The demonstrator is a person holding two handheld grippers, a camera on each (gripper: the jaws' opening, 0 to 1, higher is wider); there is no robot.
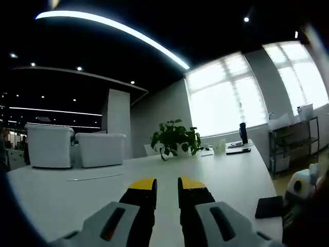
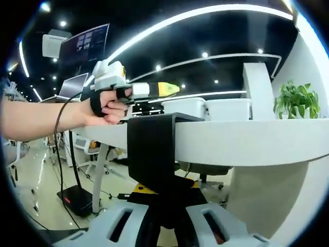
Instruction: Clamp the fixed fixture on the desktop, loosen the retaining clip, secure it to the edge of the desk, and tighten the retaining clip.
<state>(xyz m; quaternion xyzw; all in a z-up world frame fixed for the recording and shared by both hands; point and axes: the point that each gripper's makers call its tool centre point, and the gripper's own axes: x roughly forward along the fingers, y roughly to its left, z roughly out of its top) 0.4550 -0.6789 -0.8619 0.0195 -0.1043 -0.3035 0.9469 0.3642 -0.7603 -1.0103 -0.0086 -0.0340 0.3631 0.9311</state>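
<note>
A: Fixture (image 2: 154, 149), one black bracket, hangs on the edge of the white desk (image 2: 247, 141) in the right gripper view. Its short top lip lies flat over the desktop and its broad plate drops straight down the desk's front face, so the long axis runs up and down.

B: And the right gripper (image 2: 163, 206)?

A: Right below it. The jaws rise from the bottom of that view and meet the plate's lower end; they look clamped on it, though the dark plate hides the tips.

B: The left gripper (image 1: 167, 188)?

A: In its own view the two yellow-tipped jaws stand a little apart with nothing between them, hovering over the desktop (image 1: 103, 195). From the right gripper view the same tool is held in a person's hand (image 2: 105, 108) above the desk edge, its yellow tip pointing along the desk toward the fixture's top, near but apart from it.

B: What else is on the desk?

A: One potted plant (image 1: 176, 138), two white boxes (image 1: 49, 145), one dark bottle (image 1: 243, 133) by the window, and one flat black object (image 1: 269, 207) near the right edge.

B: Any writing?

A: None that can be read. A screen (image 2: 85, 49) overhead is too dim to make out.
</note>
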